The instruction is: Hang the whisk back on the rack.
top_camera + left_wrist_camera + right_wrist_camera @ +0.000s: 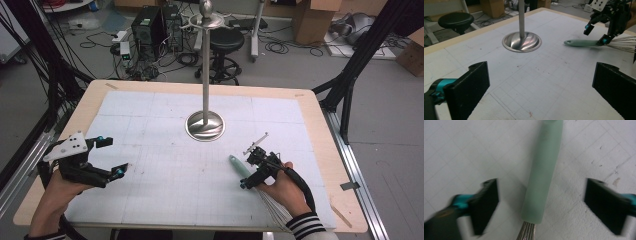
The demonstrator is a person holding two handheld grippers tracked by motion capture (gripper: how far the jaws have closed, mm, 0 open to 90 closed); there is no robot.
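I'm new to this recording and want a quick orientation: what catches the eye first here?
A tall metal stand with a round mirrored base rises at the table's middle. Nearer the person, right of centre, a whisk with a pale green handle lies flat on the gridded mat; the open right gripper straddles its handle, while the open left gripper hovers apart at the left.

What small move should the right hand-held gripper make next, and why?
Probably close the right hand-held gripper on the whisk. Its jaws stand open on either side of the green handle, near the wire end, not touching it, and the whisk lies flat on the table.
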